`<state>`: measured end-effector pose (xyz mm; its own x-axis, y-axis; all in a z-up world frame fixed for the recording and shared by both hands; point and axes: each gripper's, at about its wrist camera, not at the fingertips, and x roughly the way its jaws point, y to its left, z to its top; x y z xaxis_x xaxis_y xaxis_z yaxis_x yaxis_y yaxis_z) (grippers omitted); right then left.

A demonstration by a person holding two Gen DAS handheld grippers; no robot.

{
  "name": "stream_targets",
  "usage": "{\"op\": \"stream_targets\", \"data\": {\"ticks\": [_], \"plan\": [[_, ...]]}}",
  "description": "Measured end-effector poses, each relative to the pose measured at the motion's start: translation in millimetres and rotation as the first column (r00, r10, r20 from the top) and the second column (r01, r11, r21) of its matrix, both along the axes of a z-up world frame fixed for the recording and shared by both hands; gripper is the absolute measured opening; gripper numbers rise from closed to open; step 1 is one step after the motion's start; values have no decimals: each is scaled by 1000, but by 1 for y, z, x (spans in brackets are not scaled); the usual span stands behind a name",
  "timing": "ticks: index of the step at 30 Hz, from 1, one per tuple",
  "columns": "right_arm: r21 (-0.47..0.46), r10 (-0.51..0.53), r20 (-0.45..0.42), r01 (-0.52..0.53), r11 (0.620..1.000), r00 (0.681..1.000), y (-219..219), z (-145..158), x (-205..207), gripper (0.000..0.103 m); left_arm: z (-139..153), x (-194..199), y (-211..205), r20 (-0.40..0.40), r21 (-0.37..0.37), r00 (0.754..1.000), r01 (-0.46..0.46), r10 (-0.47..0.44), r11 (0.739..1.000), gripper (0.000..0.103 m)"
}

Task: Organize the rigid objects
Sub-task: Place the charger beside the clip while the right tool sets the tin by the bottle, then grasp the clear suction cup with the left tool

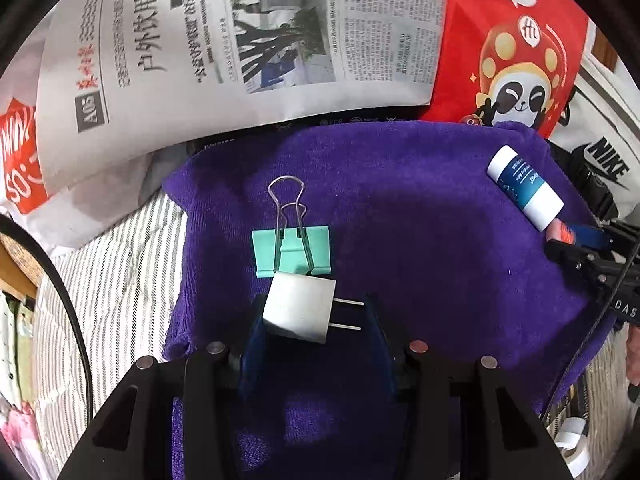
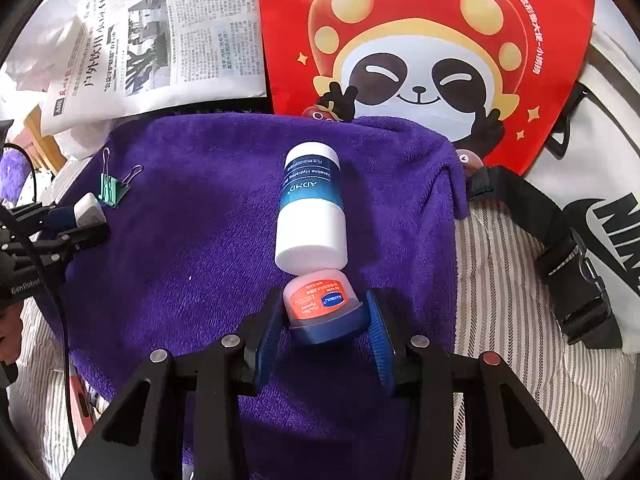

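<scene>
My left gripper [image 1: 316,320] is shut on a white plug adapter [image 1: 298,306], its two prongs pointing right, just above the purple towel [image 1: 420,220]. A green binder clip [image 1: 292,250] lies on the towel right behind the adapter. My right gripper [image 2: 326,316] is shut on a small pink jar with a blue lid [image 2: 322,304]. The jar touches the base of a blue and white bottle [image 2: 312,210] lying on the towel [image 2: 192,240]. The bottle also shows in the left wrist view [image 1: 524,186], and the clip in the right wrist view [image 2: 114,188].
A newspaper [image 1: 240,40] and a red panda bag [image 1: 516,48] lie behind the towel. A white Nike bag [image 2: 600,184] with black straps is at the right. Striped bedding [image 1: 112,288] surrounds the towel. A black cable [image 2: 60,320] hangs at left.
</scene>
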<state>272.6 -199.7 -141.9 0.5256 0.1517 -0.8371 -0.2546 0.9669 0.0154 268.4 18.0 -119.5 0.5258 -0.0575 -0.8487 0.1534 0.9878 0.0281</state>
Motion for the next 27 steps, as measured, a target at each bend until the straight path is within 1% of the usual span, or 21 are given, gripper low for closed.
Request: {"op": "stream_targets", "data": {"ticks": [2, 4, 5, 6, 8, 10, 13, 16, 20, 23, 25, 27], "plan": [[12, 9, -11, -9, 1000, 1000, -1, 0, 0, 45, -1, 0, 1, -16, -2, 1000, -5, 5, 1000, 46], [27, 27, -23, -26, 999, 999, 0, 1, -2, 51, -1, -2, 1, -35, -1, 999, -13, 13, 1000, 51], [30, 38, -30, -37, 999, 999, 0, 1, -2, 56, -1, -4, 2, -45, -8, 999, -14, 13, 1000, 53], [27, 46, -34, -45, 999, 998, 1, 2, -4, 59, -1, -8, 5, -54, -14, 998, -12, 12, 1000, 58], [9, 41, -37, -41, 999, 998, 3, 3, -10, 60, -2, -16, 4, -69, -14, 998, -9, 8, 1000, 61], [2, 30, -38, -30, 1000, 999, 3, 5, -15, 60, -1, -25, 1, -73, 1, 997, -13, 13, 1000, 61], [21, 5, -49, -4, 1000, 999, -4, 10, -25, 60, 3, -40, 0, -70, -4, 997, -21, 21, 1000, 61], [53, -7, -48, 9, 999, 999, -12, 19, -36, 60, 15, -62, -2, -44, -14, 999, -17, 17, 1000, 61], [54, -36, -28, 37, 998, 999, -23, 32, -58, 60, 30, -90, -5, -4, -13, 1000, -19, 19, 1000, 61], [82, -43, -16, 44, 996, 999, -30, 39, -79, 60, 34, -105, -2, -10, -46, 1000, -15, 15, 999, 61], [78, -52, -3, 52, 996, 999, -33, 45, -90, 60, 34, -114, -2, -7, -33, 1000, -7, 6, 999, 61], [85, -54, -1, 54, 995, 999, -34, 49, -99, 60, 32, -121, -7, -2, 2, 1000, -6, 6, 1000, 61]]}}
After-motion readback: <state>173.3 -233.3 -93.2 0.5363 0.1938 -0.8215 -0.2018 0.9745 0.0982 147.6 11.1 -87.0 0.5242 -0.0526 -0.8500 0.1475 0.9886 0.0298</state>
